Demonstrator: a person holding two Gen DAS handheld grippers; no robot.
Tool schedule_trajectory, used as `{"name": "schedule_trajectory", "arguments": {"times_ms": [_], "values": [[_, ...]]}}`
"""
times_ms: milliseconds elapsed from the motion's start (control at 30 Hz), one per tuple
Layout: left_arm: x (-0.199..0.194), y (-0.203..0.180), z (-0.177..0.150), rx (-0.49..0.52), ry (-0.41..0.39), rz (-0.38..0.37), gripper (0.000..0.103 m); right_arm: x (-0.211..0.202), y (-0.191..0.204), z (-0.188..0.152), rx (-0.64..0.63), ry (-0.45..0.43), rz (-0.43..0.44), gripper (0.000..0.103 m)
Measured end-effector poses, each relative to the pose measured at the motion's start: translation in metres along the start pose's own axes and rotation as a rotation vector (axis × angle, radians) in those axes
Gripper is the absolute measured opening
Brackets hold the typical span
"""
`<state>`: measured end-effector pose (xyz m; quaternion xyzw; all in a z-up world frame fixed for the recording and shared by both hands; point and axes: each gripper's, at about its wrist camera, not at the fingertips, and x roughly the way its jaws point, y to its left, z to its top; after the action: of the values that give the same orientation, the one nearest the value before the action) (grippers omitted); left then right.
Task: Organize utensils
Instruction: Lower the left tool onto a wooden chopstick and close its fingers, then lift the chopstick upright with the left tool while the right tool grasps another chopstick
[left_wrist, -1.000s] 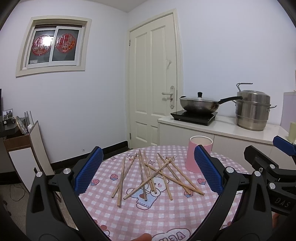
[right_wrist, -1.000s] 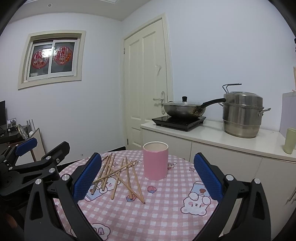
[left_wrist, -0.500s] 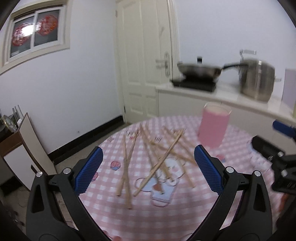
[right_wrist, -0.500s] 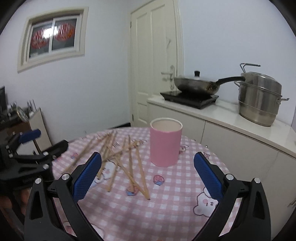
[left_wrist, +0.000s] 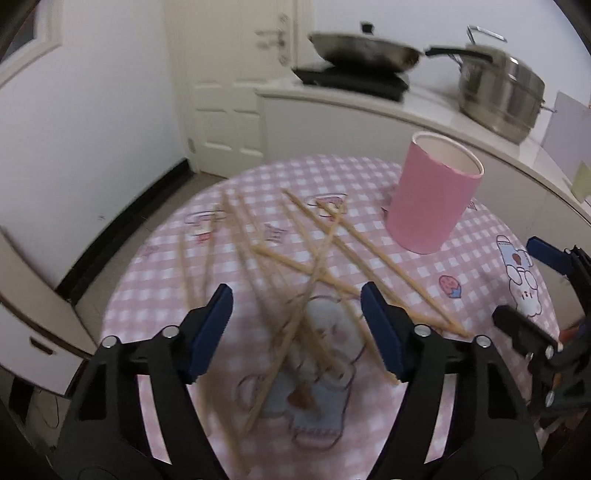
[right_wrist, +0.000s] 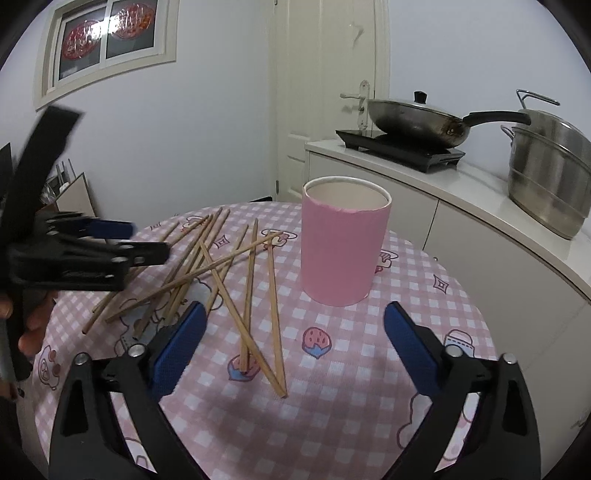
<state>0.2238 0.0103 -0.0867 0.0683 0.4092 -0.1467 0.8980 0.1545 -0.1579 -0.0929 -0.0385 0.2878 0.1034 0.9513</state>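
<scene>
Several wooden chopsticks (left_wrist: 317, 266) lie crossed in a loose pile on the round table's pink checked cloth (left_wrist: 480, 288). An empty pink cup (left_wrist: 432, 199) stands upright to their right. My left gripper (left_wrist: 295, 295) hovers tilted down over the pile. Its jaws are closing, and the pads press on nothing. In the right wrist view the chopsticks (right_wrist: 251, 266) lie left of the pink cup (right_wrist: 345, 251). My right gripper (right_wrist: 293, 310) hangs above the near chopstick ends with its jaws closing and holding nothing. The left gripper (right_wrist: 147, 240) shows at the left there.
Behind the table runs a white counter (right_wrist: 461, 184) with a lidded wok (right_wrist: 413, 118) on a black hob and a steel steamer pot (right_wrist: 550, 177). A white door (right_wrist: 325, 92) stands at the back. A low cabinet (left_wrist: 33, 325) sits left of the table.
Both grippers have dropped and tipped down toward the table. The left one has moved over the chopstick pile and its jaws have narrowed. The right one has come closer to the cup.
</scene>
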Motion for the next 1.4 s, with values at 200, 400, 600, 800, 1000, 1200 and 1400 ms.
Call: {"name": "schedule_trajectory", "arguments": {"times_ms": [200,400,600,800,1000,1200,1400], "values": [[0.053,-0.021,0.026,0.050,0.099,0.017,0.056,0.020,-0.007,0.007,-0.018,0.037,0.006,0.078],[0.081,-0.026,0.039,0.066,0.151,0.027,0.047,0.033,-0.011,0.008,-0.033,0.060,0.006,0.075],[0.104,-0.028,0.047,0.054,0.204,0.030,0.019,0.040,-0.012,0.008,-0.038,0.074,0.015,0.075],[0.081,-0.014,0.047,-0.007,0.138,0.025,0.006,0.039,-0.008,0.012,-0.053,0.078,0.022,0.070],[0.020,0.004,0.035,-0.031,0.019,0.021,0.006,0.043,0.019,0.023,-0.135,0.085,0.064,0.063],[-0.025,0.025,0.026,-0.068,-0.062,0.000,0.006,0.071,0.057,0.036,-0.245,0.154,0.136,0.050],[-0.046,0.040,0.019,-0.096,-0.102,-0.013,0.006,0.121,0.083,0.047,-0.333,0.278,0.165,0.034]]}}
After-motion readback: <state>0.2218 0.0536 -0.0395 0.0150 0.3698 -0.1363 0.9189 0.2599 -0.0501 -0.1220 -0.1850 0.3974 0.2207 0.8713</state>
